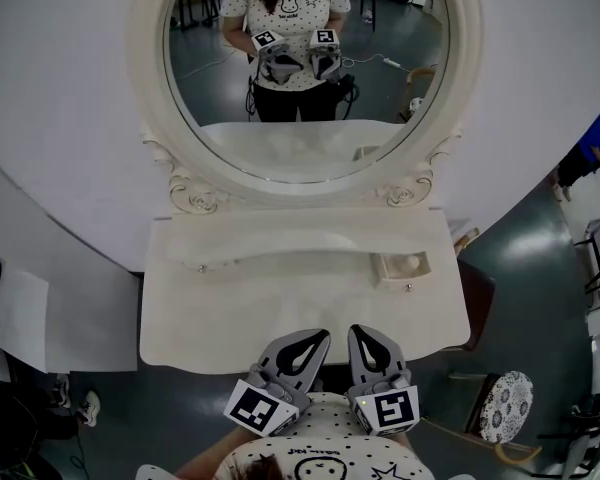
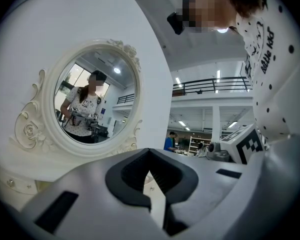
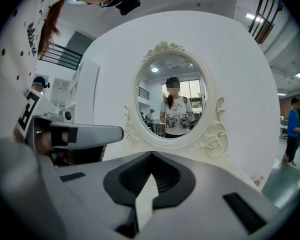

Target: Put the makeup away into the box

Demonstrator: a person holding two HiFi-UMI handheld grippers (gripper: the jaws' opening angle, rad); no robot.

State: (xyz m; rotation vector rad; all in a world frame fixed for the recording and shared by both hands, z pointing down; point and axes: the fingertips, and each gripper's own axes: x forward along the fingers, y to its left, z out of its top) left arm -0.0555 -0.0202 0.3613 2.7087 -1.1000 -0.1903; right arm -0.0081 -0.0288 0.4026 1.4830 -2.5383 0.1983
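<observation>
Makeup cannot be made out for certain in any view, so the task looks either not begun or already done. The left hand-held gripper (image 1: 318, 336) and the right hand-held gripper (image 1: 361, 332) hang side by side close to the person's torso, just short of the near edge of the surface (image 1: 230, 318), each with its jaws drawn together on nothing. Beyond them the pale surface lies almost bare under the oval mirror (image 1: 152, 118). At its right end sits a small open box (image 1: 385, 268) with a pale round thing (image 1: 411, 264) in it, possibly a piece of makeup already put away, though it is too small to tell. Any next move probably calls for finding a loose item first, then opening one pair of jaws and reaching forward over the surface.
</observation>
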